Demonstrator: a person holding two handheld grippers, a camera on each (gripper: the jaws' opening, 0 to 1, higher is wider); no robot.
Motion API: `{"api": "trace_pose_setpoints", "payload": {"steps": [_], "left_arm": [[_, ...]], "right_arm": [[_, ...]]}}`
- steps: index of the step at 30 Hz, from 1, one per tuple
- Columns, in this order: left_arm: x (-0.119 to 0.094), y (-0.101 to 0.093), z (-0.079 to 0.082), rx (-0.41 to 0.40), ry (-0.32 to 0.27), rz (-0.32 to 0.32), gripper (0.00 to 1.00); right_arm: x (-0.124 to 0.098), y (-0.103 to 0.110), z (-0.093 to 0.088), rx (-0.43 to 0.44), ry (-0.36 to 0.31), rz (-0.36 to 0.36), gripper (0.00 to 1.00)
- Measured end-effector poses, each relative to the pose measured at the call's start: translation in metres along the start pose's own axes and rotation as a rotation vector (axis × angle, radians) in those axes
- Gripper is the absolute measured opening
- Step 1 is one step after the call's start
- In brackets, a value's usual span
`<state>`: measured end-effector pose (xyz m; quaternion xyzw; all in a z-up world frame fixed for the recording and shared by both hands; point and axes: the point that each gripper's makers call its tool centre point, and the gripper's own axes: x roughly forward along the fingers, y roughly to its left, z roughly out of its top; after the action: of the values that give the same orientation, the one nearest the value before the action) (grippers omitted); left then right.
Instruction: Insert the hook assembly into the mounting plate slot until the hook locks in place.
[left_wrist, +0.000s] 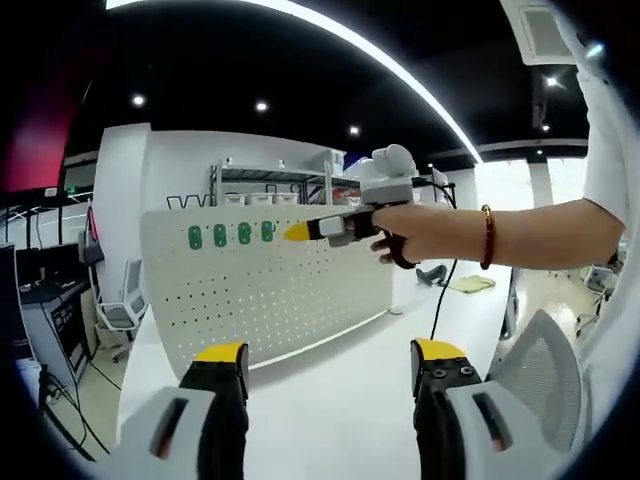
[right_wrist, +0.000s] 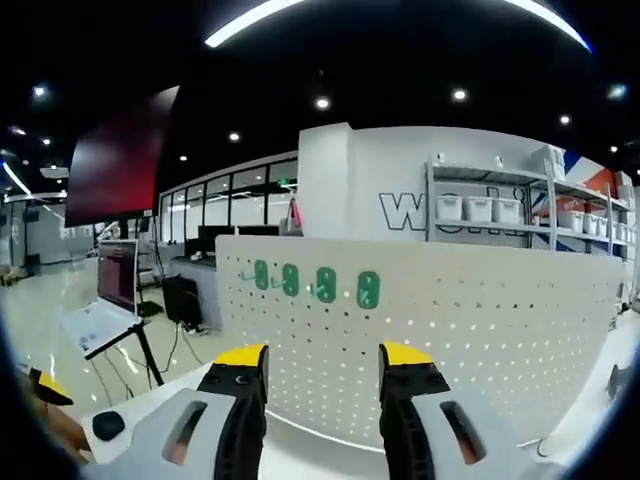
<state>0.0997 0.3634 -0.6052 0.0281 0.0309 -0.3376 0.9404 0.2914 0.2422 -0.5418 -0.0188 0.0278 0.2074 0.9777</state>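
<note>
Ahead of both empty, wide-open grippers, the right gripper (left_wrist: 300, 231) reaches nearest the four green plastic hooks (right_wrist: 315, 284) on the upright white perforated mounting plate (right_wrist: 480, 320).

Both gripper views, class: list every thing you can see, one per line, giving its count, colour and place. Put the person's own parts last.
Pegboard: one, white, standing upright on the table; also in the right gripper view.
Hooks: four, green, in a row along the pegboard's upper part; also.
Table: one, white, under the pegboard.
Shelving rack: one, grey, holding white bins, behind the pegboard.
Laptop: one, on a stand beside the table in the right gripper view.
Office chair: one, grey, beside the pegboard's end.
Left gripper: one, yellow-tipped jaws apart, empty, above the table.
Right gripper: one, yellow-tipped, jaws apart, empty, at the pegboard; also.
Hand: one, holding the right gripper, red bracelet on the wrist.
</note>
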Motion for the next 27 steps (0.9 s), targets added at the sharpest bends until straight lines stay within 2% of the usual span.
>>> {"api": "trace_pose_setpoints", "payload": {"steps": [6,17,23,27], "left_arm": [[0.003,-0.007,0.001,0.012,0.018,0.008,0.68],[0.006,-0.010,0.002,0.027,0.038,0.037,0.69],[0.003,-0.017,0.002,0.019,0.042,0.054,0.71],[0.002,-0.024,-0.001,0.021,0.052,0.059,0.72]], "right_arm": [[-0.015,0.002,-0.010,0.011,0.007,0.045,0.49],[-0.046,0.008,-0.020,-0.026,0.020,0.139,0.56],[-0.075,0.008,-0.031,-0.064,0.039,0.176,0.58],[-0.092,0.014,-0.041,-0.058,0.041,0.204,0.61]]}}
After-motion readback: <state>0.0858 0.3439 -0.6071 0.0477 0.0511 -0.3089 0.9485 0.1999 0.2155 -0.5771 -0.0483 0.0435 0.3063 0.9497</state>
